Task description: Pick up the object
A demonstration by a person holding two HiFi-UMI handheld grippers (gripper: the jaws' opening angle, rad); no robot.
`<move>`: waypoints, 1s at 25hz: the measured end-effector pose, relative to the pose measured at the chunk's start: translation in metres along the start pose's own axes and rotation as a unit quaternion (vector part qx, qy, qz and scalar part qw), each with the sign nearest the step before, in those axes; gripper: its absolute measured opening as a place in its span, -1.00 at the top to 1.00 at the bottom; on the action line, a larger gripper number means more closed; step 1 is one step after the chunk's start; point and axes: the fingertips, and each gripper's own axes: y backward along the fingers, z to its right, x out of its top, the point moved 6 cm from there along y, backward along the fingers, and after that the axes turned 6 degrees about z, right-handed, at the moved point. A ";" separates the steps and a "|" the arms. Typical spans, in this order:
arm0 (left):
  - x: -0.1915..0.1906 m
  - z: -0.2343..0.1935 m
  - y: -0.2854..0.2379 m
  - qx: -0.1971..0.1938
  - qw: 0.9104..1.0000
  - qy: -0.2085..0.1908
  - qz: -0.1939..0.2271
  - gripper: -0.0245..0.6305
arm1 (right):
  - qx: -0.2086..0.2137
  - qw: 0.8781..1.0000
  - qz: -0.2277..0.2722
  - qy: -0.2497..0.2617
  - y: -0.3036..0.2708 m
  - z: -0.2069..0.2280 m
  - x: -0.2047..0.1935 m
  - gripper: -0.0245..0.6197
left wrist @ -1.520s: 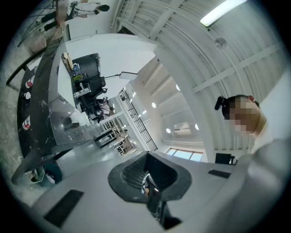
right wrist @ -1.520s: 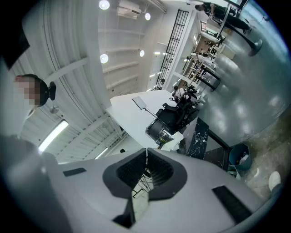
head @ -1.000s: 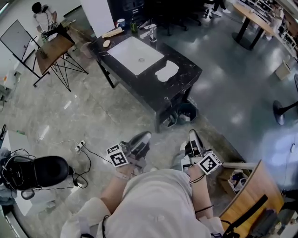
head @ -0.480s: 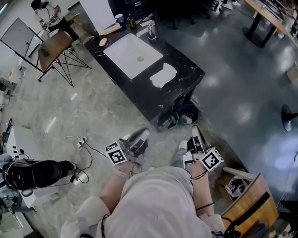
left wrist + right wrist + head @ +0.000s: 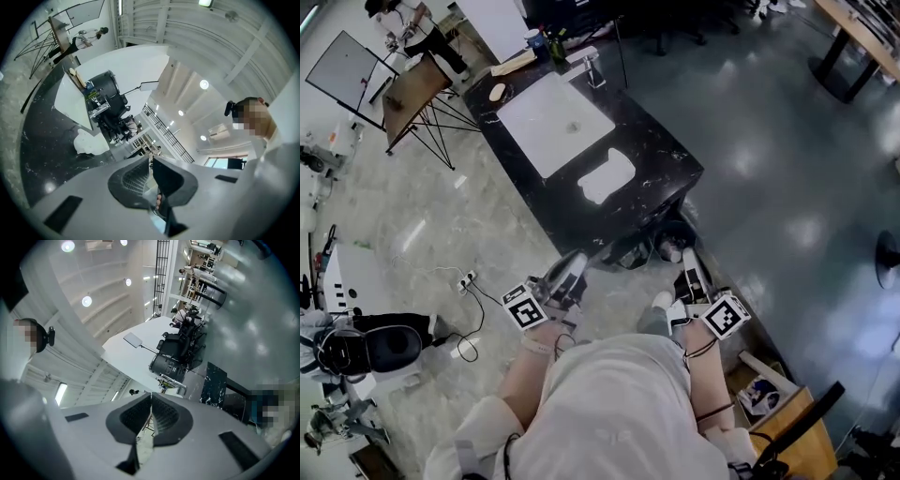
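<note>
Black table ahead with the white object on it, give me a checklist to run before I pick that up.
1. Left gripper empty: ok, jaws together on nothing.
2. Right gripper empty: ok, jaws together on nothing.
3. Jaws open for grasping: not ok.
4. White object in sight on black table: ok.
5. Grippers at the object: not ok, both held by the body, short of the table.
6. What the object is: cannot tell.

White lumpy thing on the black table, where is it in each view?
Head view: white lumpy thing above centre, on the black table, toward the person's end.
Left gripper view: white lumpy thing left of centre, on that table.
Right gripper view: not in it.
Shared landmark: the black table; its marbled side shows at that view's right.
</note>
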 end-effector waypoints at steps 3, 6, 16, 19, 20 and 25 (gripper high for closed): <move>0.001 -0.001 -0.030 0.011 1.000 -0.020 0.006 0.90 | 0.007 1.000 -0.003 -0.009 -0.015 0.017 0.027 0.85; 0.002 0.002 -0.056 0.017 0.999 -0.050 0.007 0.90 | 0.016 1.000 -0.013 -0.012 -0.027 0.030 0.048 0.85; 0.018 0.006 -0.108 0.038 0.976 -0.198 -0.077 0.76 | 0.034 0.998 -0.035 -0.028 -0.050 0.047 0.065 0.85; 0.030 -0.004 -0.122 0.035 0.961 -0.246 -0.120 0.62 | 0.036 0.998 -0.041 -0.028 -0.056 0.046 0.060 0.85; 0.036 -0.008 -0.128 0.030 0.957 -0.257 -0.132 0.57 | 0.036 0.998 -0.041 -0.027 -0.057 0.046 0.059 0.85; 0.061 -0.032 -0.168 -0.023 0.923 -0.318 -0.217 0.35 | 0.026 0.999 -0.024 -0.017 -0.067 0.044 0.054 0.85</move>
